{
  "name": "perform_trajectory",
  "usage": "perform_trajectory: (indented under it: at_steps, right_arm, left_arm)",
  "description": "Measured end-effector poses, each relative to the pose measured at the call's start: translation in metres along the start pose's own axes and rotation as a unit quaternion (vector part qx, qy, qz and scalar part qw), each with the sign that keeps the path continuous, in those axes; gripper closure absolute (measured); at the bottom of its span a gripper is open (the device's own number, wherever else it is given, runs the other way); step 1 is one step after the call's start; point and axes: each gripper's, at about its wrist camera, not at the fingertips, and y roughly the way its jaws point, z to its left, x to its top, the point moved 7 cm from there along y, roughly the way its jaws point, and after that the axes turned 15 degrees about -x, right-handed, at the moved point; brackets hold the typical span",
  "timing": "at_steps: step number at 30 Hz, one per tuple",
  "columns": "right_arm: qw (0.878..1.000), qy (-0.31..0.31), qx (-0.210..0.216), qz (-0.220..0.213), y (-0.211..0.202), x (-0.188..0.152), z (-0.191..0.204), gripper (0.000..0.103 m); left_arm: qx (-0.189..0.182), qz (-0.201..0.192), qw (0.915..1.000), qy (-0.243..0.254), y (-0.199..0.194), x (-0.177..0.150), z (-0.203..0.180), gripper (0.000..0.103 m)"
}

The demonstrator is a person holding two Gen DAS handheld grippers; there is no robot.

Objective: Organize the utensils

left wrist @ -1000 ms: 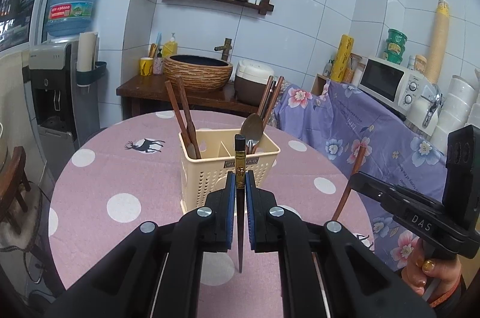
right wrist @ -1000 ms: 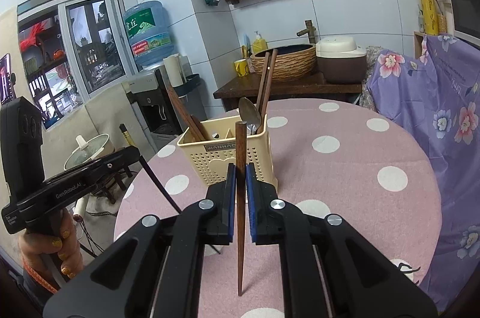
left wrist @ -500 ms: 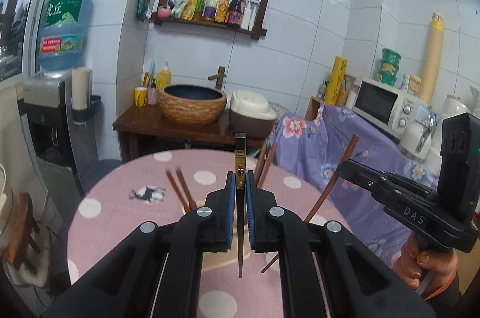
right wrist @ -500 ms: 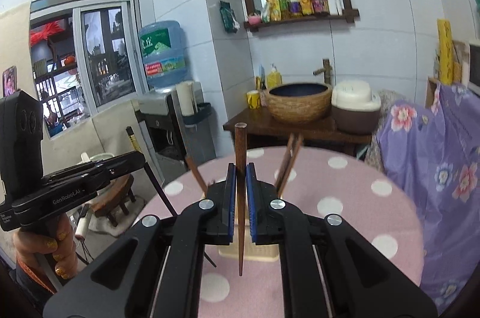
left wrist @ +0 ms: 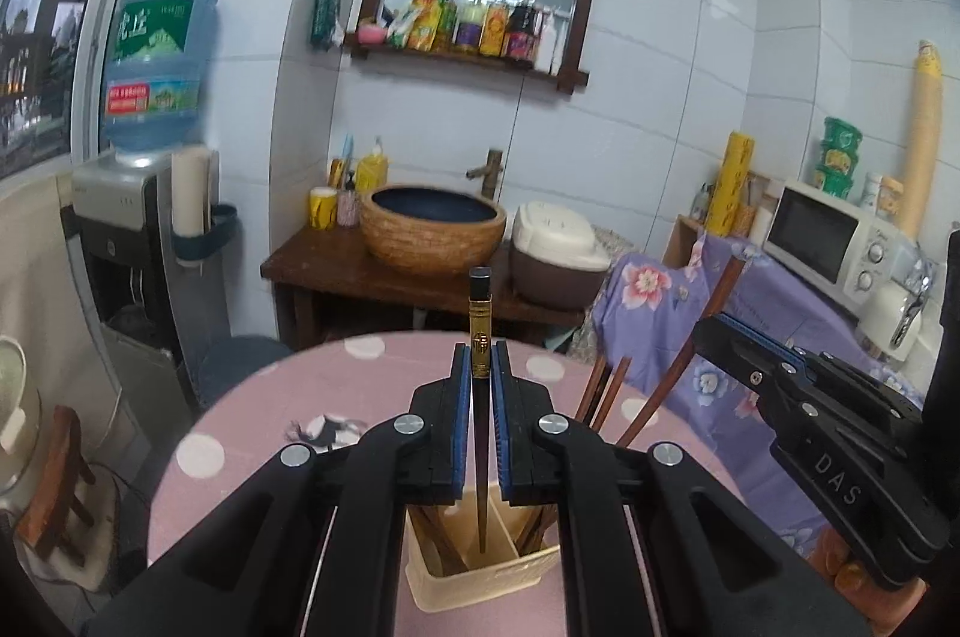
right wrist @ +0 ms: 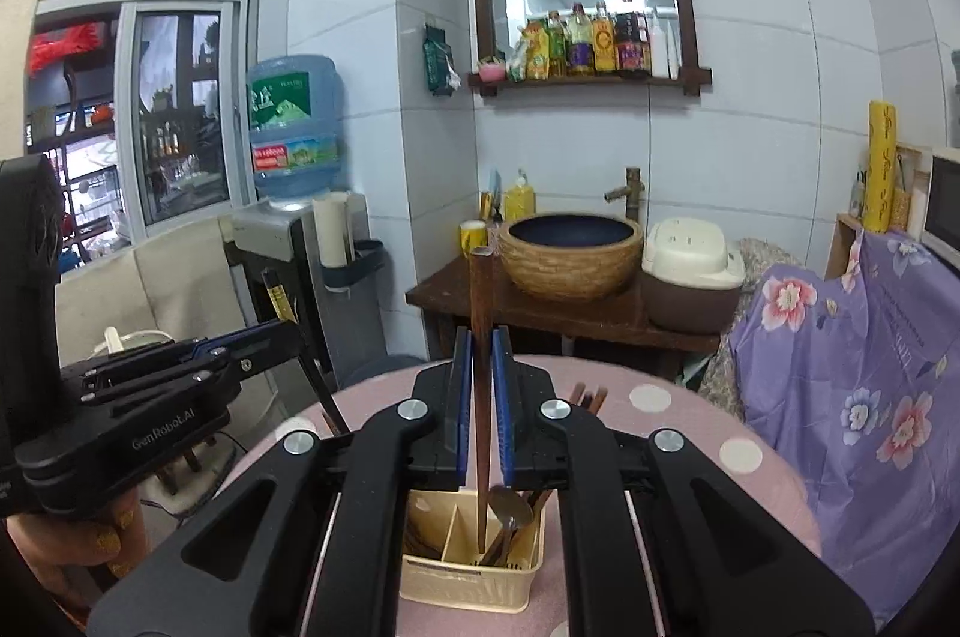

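Now, left side first. My left gripper (left wrist: 479,367) is clamped on a black chopstick (left wrist: 479,325) with a gold band, held upright. Its tip hangs over the caddy (left wrist: 480,586), apparently just at or inside the rim, close to the divider (left wrist: 501,526). I cannot tell which compartment it is in line with. Brown sticks already lean in the caddy on both sides of that divider.

The caddy stands on the pink dotted table (left wrist: 270,397), below and between both tools. From the right wrist view, the spoon (right wrist: 509,508) lies in the right-hand compartment with several brown sticks around it.

My right gripper (right wrist: 479,367) is closed on a brown chopstick (right wrist: 480,313), also upright. Its tip points into the caddy just beside the spoon bowl, near the divider (right wrist: 451,532).

Stage, as I judge it: both sticks are poised for the drop, neither released yet.

Risks from here:
- The black tip sits so near the divider that it may land on it and skid into the wrong cell.
- The brown tip may strike the spoon bowl and stop short, then tip outward on release.
- The two grippers are close together above one small caddy. Lowering both at once could knock the tools or the sticks against each other.
- The caddy looks light. A sideways push from a jammed stick could shift or topple it.
- Releasing high would let a stick bounce out.
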Motion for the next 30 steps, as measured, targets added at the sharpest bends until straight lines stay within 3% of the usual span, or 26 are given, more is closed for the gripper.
perform_trajectory:
  at_steps: [10, 21, 22, 23, 24, 25, 26, 29, 30]
  right_arm:
    - [0.998, 0.013, -0.008, 0.06, 0.04, -0.076, -0.003, 0.095]
    - [0.998, 0.034, -0.007, 0.057, 0.035, -0.096, -0.011, 0.094]
    - [0.998, 0.036, -0.007, 0.056, 0.032, -0.097, -0.013, 0.092]
    - [0.998, 0.035, -0.008, 0.054, 0.029, -0.099, -0.014, 0.087]
    - [0.998, 0.03, -0.01, 0.052, 0.025, -0.102, -0.017, 0.071]
    - [0.998, 0.029, -0.015, 0.048, 0.021, -0.104, -0.02, 0.051]
    - [0.998, 0.03, -0.02, 0.042, 0.016, -0.106, -0.023, 0.046]
    - [0.999, 0.025, -0.036, 0.032, 0.002, -0.115, -0.037, 0.043]
    - [0.998, 0.023, -0.04, 0.034, -0.003, -0.12, -0.041, 0.037]
  left_arm:
    - [0.011, 0.055, 0.998, -0.028, 0.036, -0.075, 0.025, 0.095]
    - [0.022, 0.041, 0.9989, 0.008, 0.023, -0.085, 0.016, 0.092]
    - [0.021, 0.039, 0.999, 0.008, 0.02, -0.087, 0.016, 0.089]
    - [0.019, 0.038, 0.9991, 0.007, 0.018, -0.089, 0.015, 0.079]
    - [0.017, 0.037, 0.9992, 0.007, 0.015, -0.091, 0.013, 0.066]
    - [0.016, 0.035, 0.9992, 0.008, 0.012, -0.093, 0.012, 0.061]
    - [0.015, 0.03, 0.9994, 0.011, 0.006, -0.095, 0.011, 0.053]
    - [0.024, 0.022, 0.999, 0.03, -0.004, -0.101, 0.007, 0.042]
    - [0.026, 0.02, 0.9989, 0.034, -0.007, -0.104, 0.007, 0.033]
